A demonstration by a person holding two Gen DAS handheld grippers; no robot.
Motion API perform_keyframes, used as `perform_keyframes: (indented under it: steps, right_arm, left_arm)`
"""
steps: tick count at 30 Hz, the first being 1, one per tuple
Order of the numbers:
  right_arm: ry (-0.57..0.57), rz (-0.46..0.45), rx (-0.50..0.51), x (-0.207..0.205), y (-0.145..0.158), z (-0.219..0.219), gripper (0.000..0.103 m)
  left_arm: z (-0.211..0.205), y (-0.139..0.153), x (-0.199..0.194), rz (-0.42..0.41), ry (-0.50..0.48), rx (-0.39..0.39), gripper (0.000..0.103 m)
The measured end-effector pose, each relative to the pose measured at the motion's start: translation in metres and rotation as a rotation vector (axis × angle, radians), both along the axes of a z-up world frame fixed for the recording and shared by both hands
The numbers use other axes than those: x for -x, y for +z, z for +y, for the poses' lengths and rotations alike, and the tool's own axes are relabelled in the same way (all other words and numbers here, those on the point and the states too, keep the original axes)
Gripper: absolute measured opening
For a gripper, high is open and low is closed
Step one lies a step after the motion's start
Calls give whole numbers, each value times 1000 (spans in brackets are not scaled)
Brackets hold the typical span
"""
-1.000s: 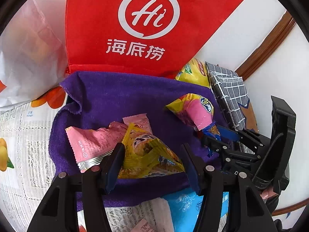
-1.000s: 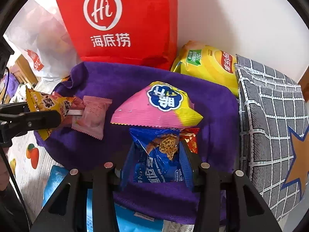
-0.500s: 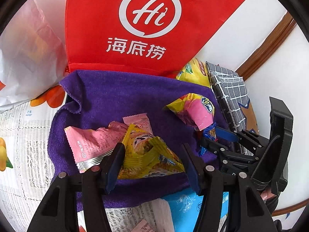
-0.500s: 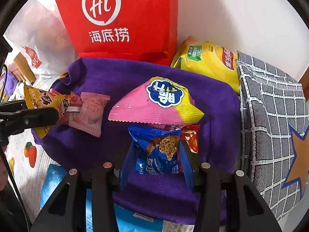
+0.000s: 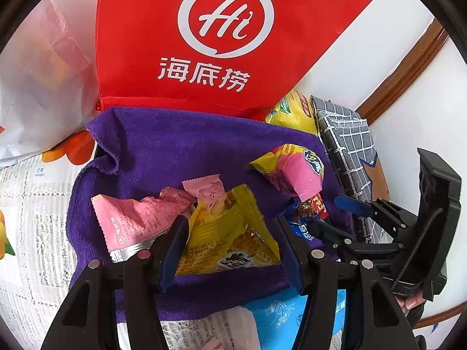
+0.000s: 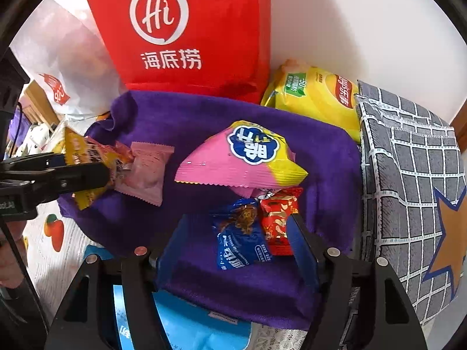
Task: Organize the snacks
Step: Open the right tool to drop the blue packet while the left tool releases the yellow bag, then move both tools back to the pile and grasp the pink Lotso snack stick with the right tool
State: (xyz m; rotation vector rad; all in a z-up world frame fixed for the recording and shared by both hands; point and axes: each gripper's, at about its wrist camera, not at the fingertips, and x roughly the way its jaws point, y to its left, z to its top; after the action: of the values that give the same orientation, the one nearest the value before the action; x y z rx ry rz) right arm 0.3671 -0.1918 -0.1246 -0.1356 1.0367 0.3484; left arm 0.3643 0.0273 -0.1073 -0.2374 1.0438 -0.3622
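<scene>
Over on the left edge, a white plastic bag [image 5: 43, 87] slumps against the wall, and beside it a red bag [image 5: 221, 38] with a white logo stands upright behind the purple towel [image 5: 175, 151] spread on the desk [image 5: 32, 204].

On the towel's left side, a pink packet [image 5: 131, 221] lies with a smaller pink sachet [image 5: 204, 186] touching it. And there's the left tool [image 5: 230, 242], its two blue pads pressed on either side of the yellow snack packet [image 5: 227, 239], gripping it at a narrow spread just above the towel.

Moving to the middle, a pink-and-yellow puffed bag [image 6: 242, 157] rests on the towel, its lower edge overlapping a small red candy [image 6: 277, 221]. Right beside the candy lies the blue snack packet [image 6: 239, 233], flat on the towel between the jaws of the right tool [image 6: 236, 242]. Those jaws are opening: the left pad stands clear of the packet, the right pad sits against the red candy, and nothing is gripped.

Further right, a yellow chip bag [image 6: 315, 99] leans at the wall, touching a grey checked cushion [image 6: 408, 175] with an orange star.
</scene>
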Motion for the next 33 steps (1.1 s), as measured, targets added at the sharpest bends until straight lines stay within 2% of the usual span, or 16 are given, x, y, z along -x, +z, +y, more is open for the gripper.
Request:
perform_keyframes:
  steps: [5, 8, 15, 20, 22, 27, 33]
  right_arm:
    - [-1, -6, 1, 2, 4, -1, 69]
    - [-6, -17, -6, 5, 10, -2, 69]
    - [-1, -80, -18, 18, 33, -1, 69]
    - [-14, -145, -47, 36, 56, -2, 69]
    - [-51, -184, -65, 45, 62, -5, 69]
    - [-107, -223, -77, 69, 66, -11, 69]
    - [-143, -275, -40, 105, 67, -12, 69]
  left_arm:
    - [0, 2, -1, 7, 19, 27, 68]
    - [4, 11, 2, -16, 33, 50, 73]
    - [8, 36, 13, -70, 39, 47, 74]
    - [8, 53, 27, -92, 56, 2, 74]
    - [8, 58, 35, -108, 74, -11, 74]
    - [10, 60, 55, -119, 67, -28, 74]
    - [15, 61, 86, -132, 81, -74, 74]
